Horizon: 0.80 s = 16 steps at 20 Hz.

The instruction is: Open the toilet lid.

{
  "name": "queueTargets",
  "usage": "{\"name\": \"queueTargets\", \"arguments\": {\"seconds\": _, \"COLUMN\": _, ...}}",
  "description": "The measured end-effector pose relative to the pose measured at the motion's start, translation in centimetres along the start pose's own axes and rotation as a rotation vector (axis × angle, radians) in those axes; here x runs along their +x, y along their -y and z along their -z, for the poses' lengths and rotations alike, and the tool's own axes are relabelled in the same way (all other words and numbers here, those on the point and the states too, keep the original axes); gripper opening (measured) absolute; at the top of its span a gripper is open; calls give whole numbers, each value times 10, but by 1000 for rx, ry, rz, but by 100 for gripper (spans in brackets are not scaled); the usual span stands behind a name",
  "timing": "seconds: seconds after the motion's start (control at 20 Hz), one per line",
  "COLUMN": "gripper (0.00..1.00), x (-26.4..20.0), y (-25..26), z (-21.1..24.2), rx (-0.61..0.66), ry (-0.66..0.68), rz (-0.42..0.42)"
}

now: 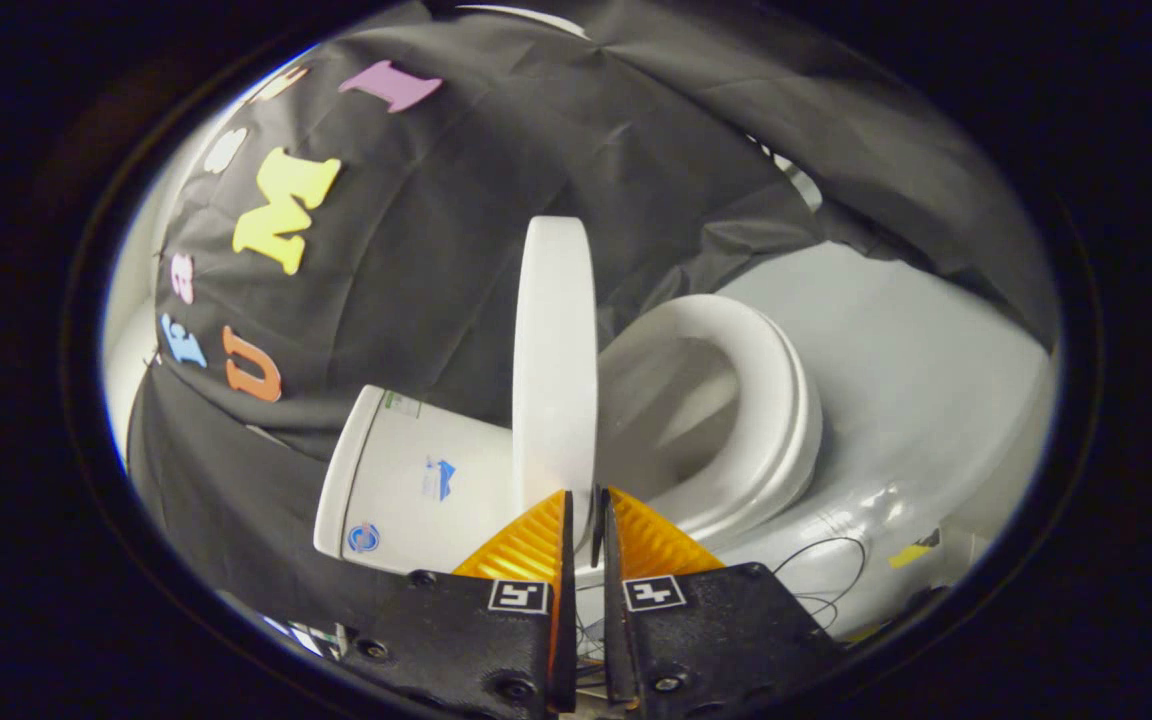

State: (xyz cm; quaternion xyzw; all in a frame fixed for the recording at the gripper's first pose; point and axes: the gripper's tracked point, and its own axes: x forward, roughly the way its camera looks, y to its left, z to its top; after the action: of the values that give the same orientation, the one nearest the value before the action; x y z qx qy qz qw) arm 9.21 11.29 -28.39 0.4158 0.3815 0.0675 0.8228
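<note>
Two fingers of the claw (584, 510) are standing almost together, and the edge of the toilet lid (556, 360) is sitting in the narrow gap between them; it seems they are pinching it, though contact is hard to see. This lid is standing raised, edge-on, between the tank (406, 480) and the seat (736, 410) with the open bowl.

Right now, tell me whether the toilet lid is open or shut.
Open: the toilet lid stands raised edge-on off the seat, exposing the bowl, with the claw closed on its edge.
</note>
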Motion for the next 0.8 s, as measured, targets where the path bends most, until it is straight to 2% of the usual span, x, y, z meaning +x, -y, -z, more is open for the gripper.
{"name": "queueTargets", "arguments": {"seconds": 0.55, "gripper": 14, "x": -3, "y": -33, "z": 4, "rx": -123, "ry": 17, "rz": 26}}
{"name": "queueTargets", "arguments": {"seconds": 0.8, "gripper": 14, "x": -5, "y": -54, "z": 8, "rx": -148, "ry": 23, "rz": 6}}
